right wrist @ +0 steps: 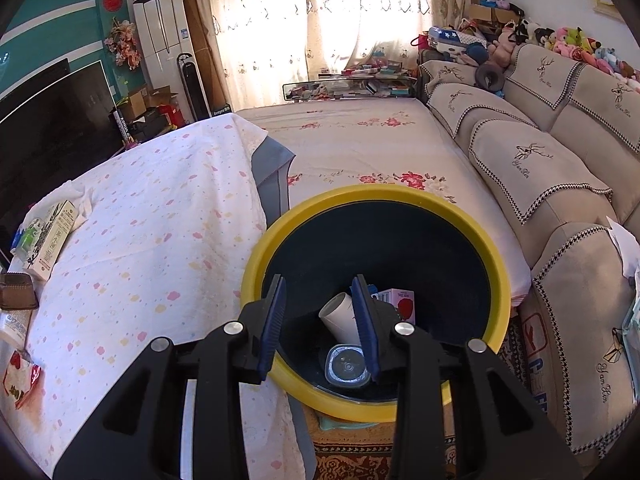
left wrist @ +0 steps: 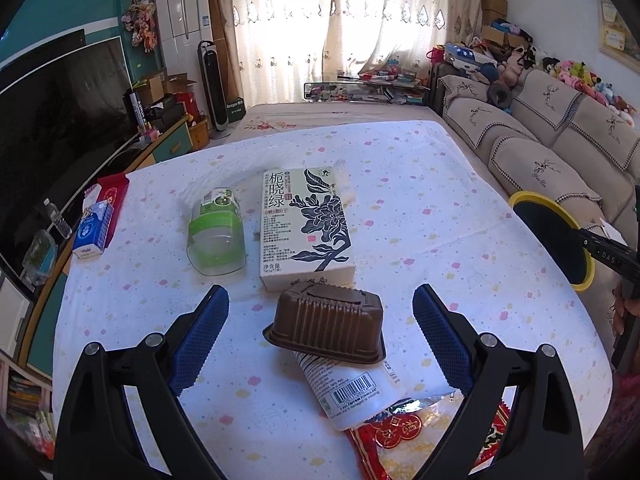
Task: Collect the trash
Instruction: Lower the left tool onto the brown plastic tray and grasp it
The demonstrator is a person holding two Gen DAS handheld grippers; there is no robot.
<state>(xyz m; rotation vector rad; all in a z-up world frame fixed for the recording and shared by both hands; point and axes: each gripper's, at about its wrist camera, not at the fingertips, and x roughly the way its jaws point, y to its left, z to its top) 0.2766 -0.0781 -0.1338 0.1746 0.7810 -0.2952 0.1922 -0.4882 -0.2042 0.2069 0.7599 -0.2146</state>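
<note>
**Trash half gathered, brown tray next**

Left hand-held gripper (left wrist: 320, 332) hangs spread wide around the brown tray (left wrist: 326, 326) on the worktop (left wrist: 440, 220), seemingly lining up a grab. Right hand-held gripper (right wrist: 320, 320), partly parted and empty, hovers over the yellow-rimmed bin (right wrist: 496, 264), where discarded pieces lie.

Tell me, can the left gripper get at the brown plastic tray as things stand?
Probably yes: the left gripper is open, the brown plastic tray sits between its fingers, upside down on a white bottle, with nothing in the way.

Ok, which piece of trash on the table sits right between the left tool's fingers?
The brown ribbed plastic tray, upside down atop a white tube; the others lie farther off.
</note>
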